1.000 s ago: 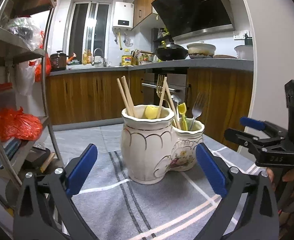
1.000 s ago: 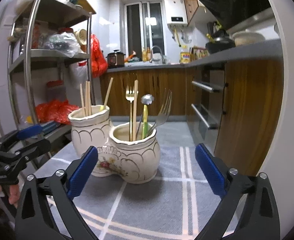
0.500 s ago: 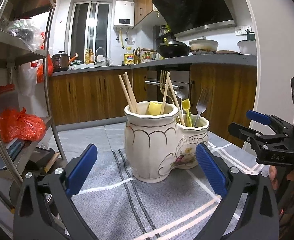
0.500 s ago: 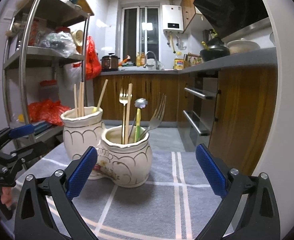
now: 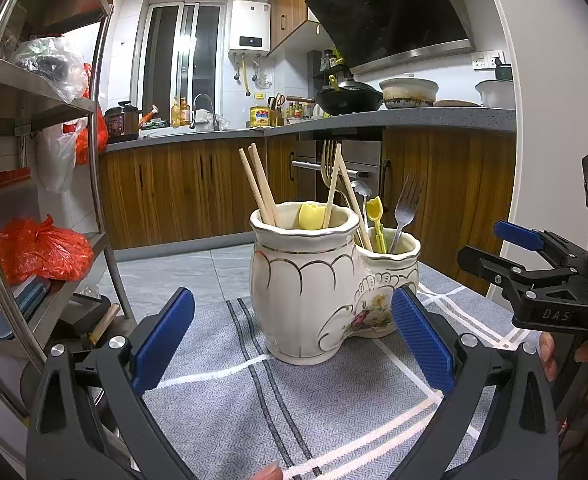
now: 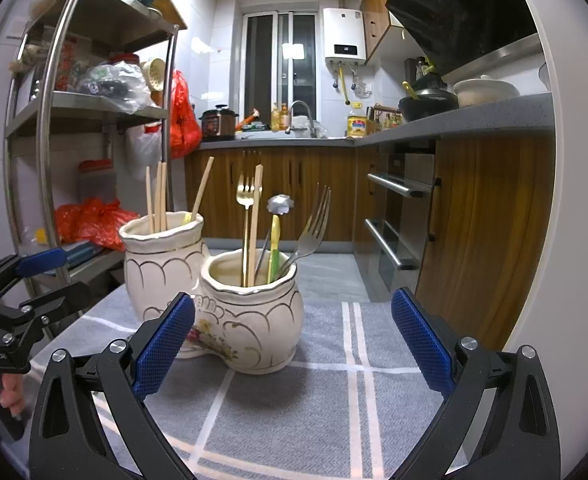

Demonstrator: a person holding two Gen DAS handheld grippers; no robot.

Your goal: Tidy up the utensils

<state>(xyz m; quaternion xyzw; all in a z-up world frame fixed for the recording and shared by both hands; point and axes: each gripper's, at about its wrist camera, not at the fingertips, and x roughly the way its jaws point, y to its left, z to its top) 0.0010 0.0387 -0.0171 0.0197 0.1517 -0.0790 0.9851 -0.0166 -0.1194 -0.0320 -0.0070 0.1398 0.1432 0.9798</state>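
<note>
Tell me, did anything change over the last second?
Both grippers drew nearer the ceramic holder. The left gripper and right gripper remain open, holding nothing. The chopsticks and forks stand as they did.

Left wrist view: utensil holder [image 5: 317,292] at frame ctr, on grey cloth [image 5: 254,392].
Left gripper [image 5: 290,336] jaws wide apart, empty, w/ holder between them; right gripper [image 5: 505,252] at right edge, parted.
</note>
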